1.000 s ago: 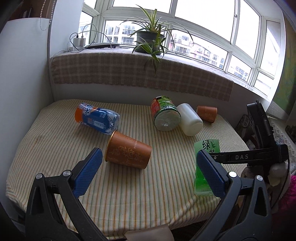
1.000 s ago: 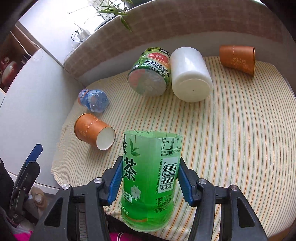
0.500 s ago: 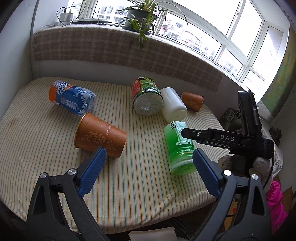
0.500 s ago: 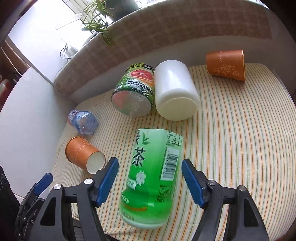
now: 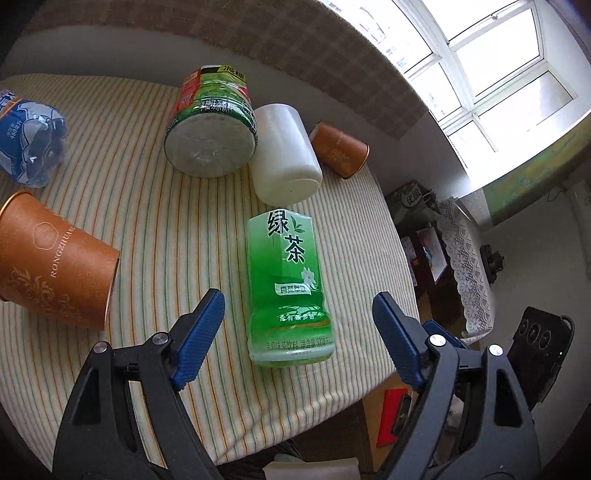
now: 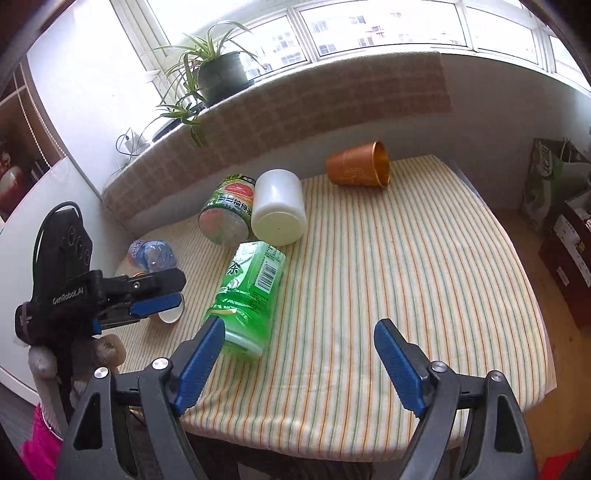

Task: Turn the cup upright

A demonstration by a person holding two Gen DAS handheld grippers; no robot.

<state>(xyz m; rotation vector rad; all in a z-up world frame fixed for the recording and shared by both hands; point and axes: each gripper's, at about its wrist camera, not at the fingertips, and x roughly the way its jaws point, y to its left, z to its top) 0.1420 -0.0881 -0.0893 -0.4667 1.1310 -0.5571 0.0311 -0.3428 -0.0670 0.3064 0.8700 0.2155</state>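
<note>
Bright bay windows point(image 6: 369, 29), potted spider plant point(image 6: 210, 74) on checked sill cover point(image 6: 332, 99), white walls, striped tablecloth point(image 6: 406, 258), wooden floor point(image 6: 546, 332)

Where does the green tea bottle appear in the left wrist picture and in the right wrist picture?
Left wrist: the green tea bottle lies at centre, between the open gripper's fingers.
Right wrist: it lies left of centre, beside the left blue finger.
Shared landmark: the white container, just beyond the bottle.

near cup point(image 5: 55, 273): brown paper, gold print, on its side, table's left edge
far cup point(image 6: 358, 170): brown, on its side, back of table
</note>
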